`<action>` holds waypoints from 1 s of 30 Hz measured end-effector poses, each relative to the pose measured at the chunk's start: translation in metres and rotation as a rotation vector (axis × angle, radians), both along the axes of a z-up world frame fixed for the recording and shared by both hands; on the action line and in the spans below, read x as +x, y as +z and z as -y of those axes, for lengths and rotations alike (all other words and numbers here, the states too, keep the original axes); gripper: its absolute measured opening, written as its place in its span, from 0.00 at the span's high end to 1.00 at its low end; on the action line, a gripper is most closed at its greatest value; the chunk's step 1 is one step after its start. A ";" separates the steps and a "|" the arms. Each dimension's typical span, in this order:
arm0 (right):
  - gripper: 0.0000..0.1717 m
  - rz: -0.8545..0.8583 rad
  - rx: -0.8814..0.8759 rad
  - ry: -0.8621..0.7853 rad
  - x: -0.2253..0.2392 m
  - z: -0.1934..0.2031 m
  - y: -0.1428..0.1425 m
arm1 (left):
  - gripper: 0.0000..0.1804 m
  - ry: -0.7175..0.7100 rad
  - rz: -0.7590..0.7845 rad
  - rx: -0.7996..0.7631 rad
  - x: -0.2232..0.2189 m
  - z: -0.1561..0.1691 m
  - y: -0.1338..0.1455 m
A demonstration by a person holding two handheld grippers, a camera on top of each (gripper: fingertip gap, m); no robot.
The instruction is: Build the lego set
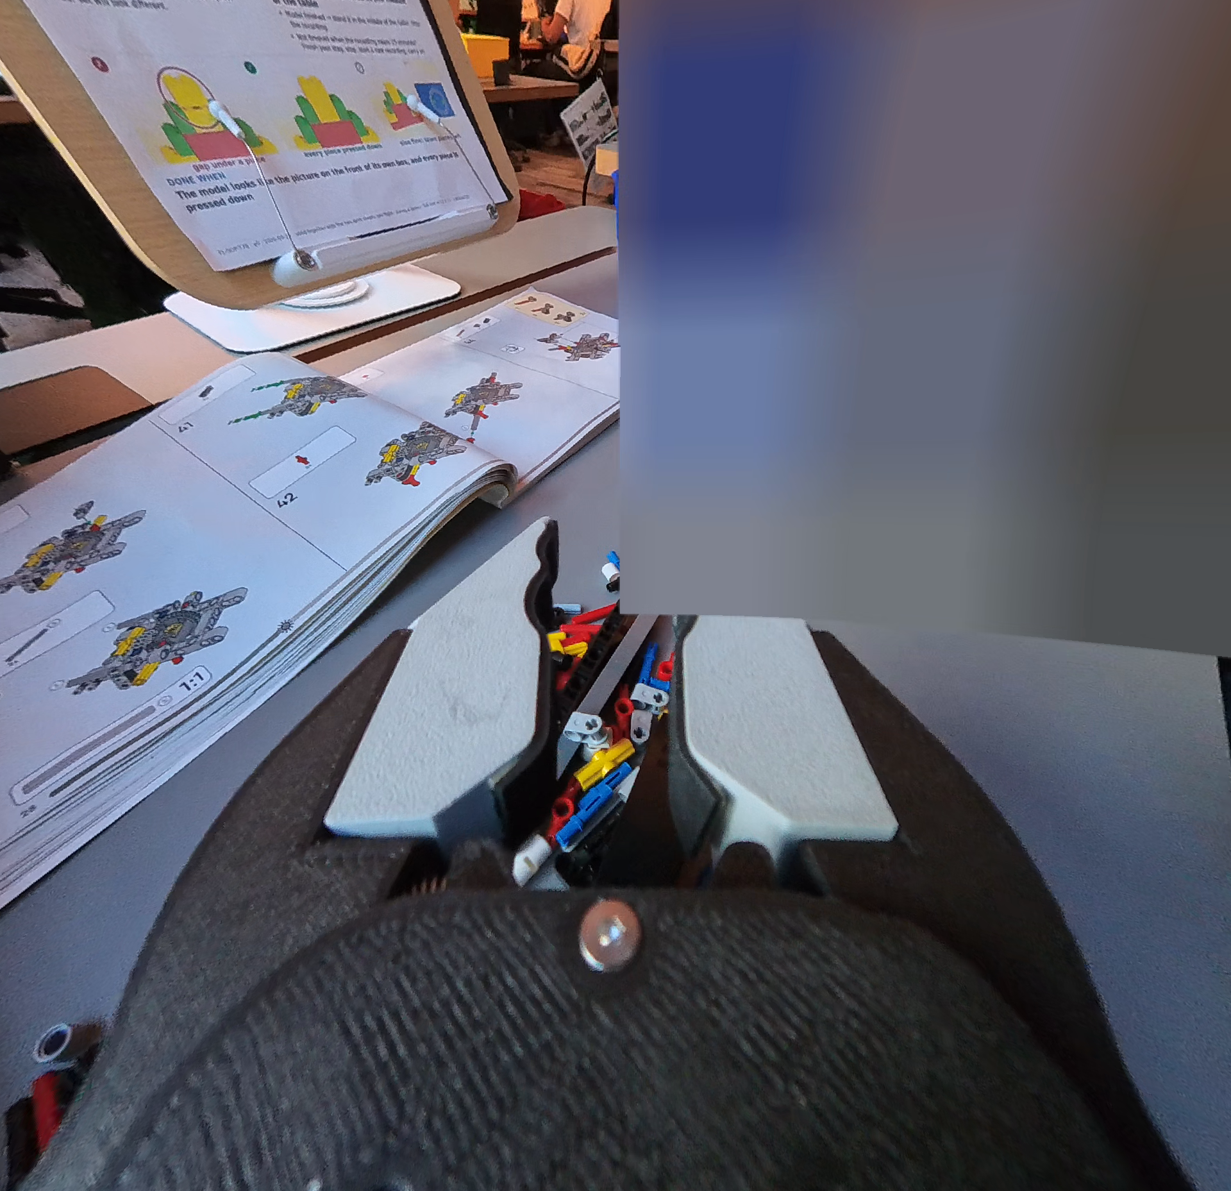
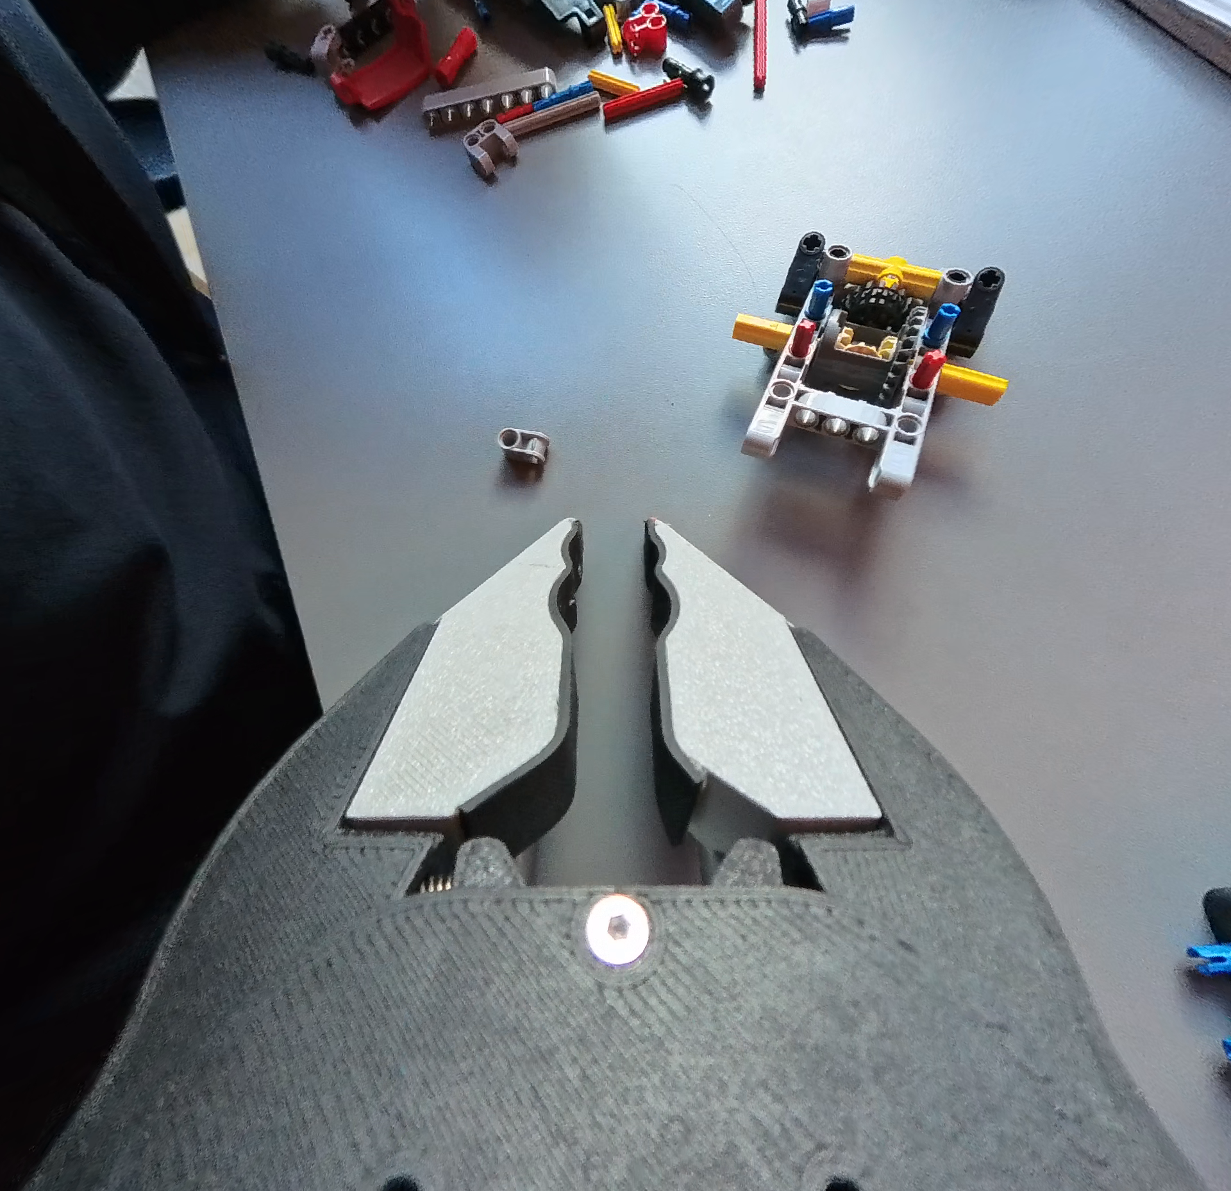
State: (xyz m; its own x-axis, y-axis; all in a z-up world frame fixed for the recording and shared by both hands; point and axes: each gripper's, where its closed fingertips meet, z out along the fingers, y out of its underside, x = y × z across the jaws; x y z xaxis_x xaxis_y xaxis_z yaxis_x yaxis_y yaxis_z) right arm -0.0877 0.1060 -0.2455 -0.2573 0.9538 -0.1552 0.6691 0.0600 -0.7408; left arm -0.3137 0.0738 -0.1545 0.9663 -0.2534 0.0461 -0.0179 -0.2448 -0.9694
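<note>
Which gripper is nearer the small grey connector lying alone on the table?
Right. The right gripper sits open with its fingertips just short of the small grey connector. The left gripper hangs over a pile of loose pieces; the connector doesn't show there.

My grippers' fingers (image 2: 479, 706) are pale grey with black pads, set in black ribbed bodies. The table (image 2: 413, 306) is plain grey. The small model (image 2: 872, 359) mixes white, black, yellow, red and blue.

right gripper (image 2: 613, 526) bare, jaws apart; left gripper (image 1: 616, 619) tips part-hidden
</note>
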 end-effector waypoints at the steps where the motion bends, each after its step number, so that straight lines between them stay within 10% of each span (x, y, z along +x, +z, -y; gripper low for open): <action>1: 0.91 -0.003 0.011 0.005 0.000 0.001 0.000 | 0.83 -0.001 -0.016 -0.004 0.001 0.000 -0.001; 30: 0.88 -0.078 0.264 0.506 -0.015 0.029 0.010 | 0.77 -0.284 -0.038 -0.456 0.148 0.021 -0.047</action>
State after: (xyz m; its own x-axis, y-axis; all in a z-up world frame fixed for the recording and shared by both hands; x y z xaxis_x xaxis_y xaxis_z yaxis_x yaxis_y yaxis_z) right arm -0.1030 0.0771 -0.2359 -0.6927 0.7129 0.1092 0.4533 0.5482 -0.7029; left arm -0.1654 0.0532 -0.2013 0.8658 -0.4675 0.1784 -0.1779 -0.6209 -0.7634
